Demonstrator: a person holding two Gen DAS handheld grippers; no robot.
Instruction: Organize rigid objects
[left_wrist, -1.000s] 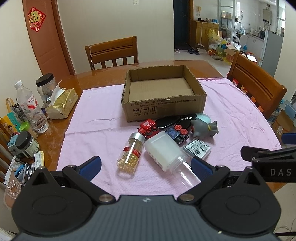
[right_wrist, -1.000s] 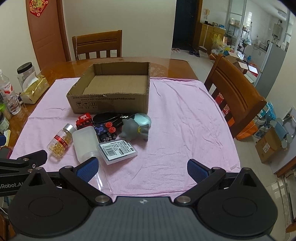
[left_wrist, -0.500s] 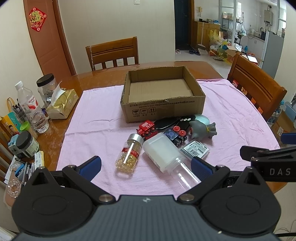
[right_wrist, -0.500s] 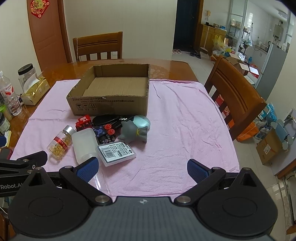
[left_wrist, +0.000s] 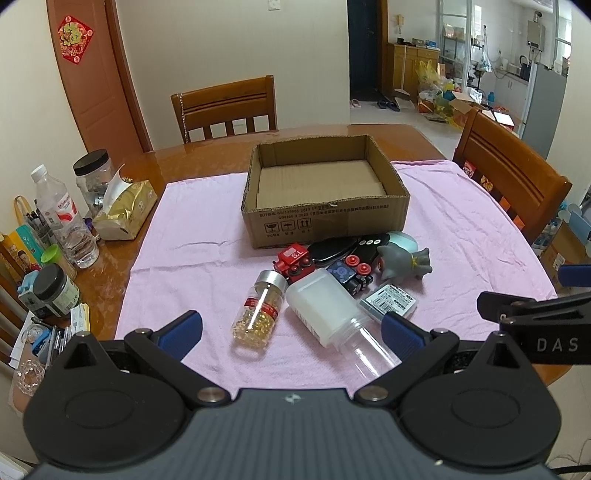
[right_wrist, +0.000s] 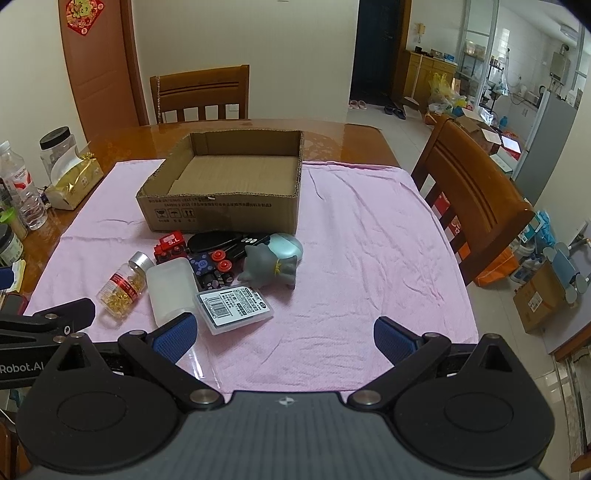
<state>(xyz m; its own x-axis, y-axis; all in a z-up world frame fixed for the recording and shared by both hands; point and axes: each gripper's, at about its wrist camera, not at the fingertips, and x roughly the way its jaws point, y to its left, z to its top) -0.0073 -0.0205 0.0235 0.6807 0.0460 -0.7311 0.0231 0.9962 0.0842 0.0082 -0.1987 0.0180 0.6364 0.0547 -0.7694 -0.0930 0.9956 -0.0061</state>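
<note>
An empty cardboard box (left_wrist: 325, 218) (right_wrist: 221, 216) stands on the pink cloth (left_wrist: 192, 229) (right_wrist: 369, 240). In front of it lies a cluster: a capsule bottle (left_wrist: 260, 308) (right_wrist: 123, 284), a white plastic container (left_wrist: 328, 310) (right_wrist: 170, 290), a red toy train (left_wrist: 293, 258) (right_wrist: 170, 245), a dark toy car (left_wrist: 351, 271) (right_wrist: 214, 267), a grey animal figure (left_wrist: 404, 262) (right_wrist: 269, 271), a clear labelled case (left_wrist: 391, 299) (right_wrist: 234, 304) and a black flat item (left_wrist: 334, 249) (right_wrist: 214, 240). My left gripper (left_wrist: 291, 334) is open, near the bottle and container. My right gripper (right_wrist: 284, 334) is open over bare cloth.
At the table's left edge stand a water bottle (left_wrist: 64, 225), jars (left_wrist: 90, 173), a gold tissue pack (left_wrist: 125, 210) and stationery. Wooden chairs stand behind (left_wrist: 225, 107) and to the right (right_wrist: 476, 199). Cloth to the right of the cluster is bare.
Both views have drawn back and risen slightly; the objects sit a little higher and farther in frame. Nothing on the table has moved and both grippers stay open.
</note>
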